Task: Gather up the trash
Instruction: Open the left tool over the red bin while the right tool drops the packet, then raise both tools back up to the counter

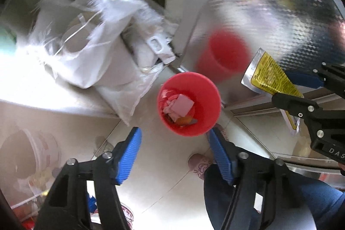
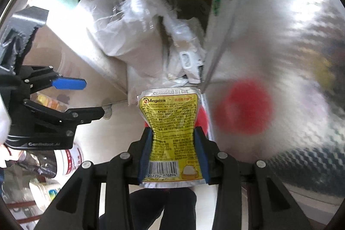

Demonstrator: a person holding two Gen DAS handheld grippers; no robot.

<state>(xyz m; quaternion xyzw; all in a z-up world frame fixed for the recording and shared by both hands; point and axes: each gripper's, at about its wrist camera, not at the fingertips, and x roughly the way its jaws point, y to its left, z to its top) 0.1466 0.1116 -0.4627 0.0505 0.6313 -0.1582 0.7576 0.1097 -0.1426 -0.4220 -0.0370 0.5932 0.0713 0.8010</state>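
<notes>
- over the floor, beside a shiny metal cabinet (image 1: 280, 3), we see the red bin (image 1: 189, 103) standing open-mouthed, with paper scraps and a bit of orange waste already lying in its bottom.
- the left gripper (image 1: 174, 154) hangs above the near rim of the bin; its blue fingers (image 1: 129, 156) stand apart with nothing between them, so we read it as empty.
- the right gripper (image 2: 173, 156) has its fingers closed on the lower half of a yellow yeast packet (image 2: 171, 135); the foil is pinched narrow at the pads and its top edge stands free.
- in the left wrist view the packet (image 1: 271, 76) sits to the right of the bin, apart from it and not above the mouth; in the right wrist view only a sliver of red shows behind the packet.
- risk one: if we let go here, we judge that the packet lands on the floor, since it is off to one side of the mouth.
- risk two: the foil is light and flat, so it may flutter, catch the rim and slide outside.
- risk three: the two grippers are near each other; crossing paths over the bin could knock it, and it looks light enough to tip.
- risk four: white plastic bags (image 1: 86, 35) heaped just beside the bin could snag a finger on a wide swing.
</notes>
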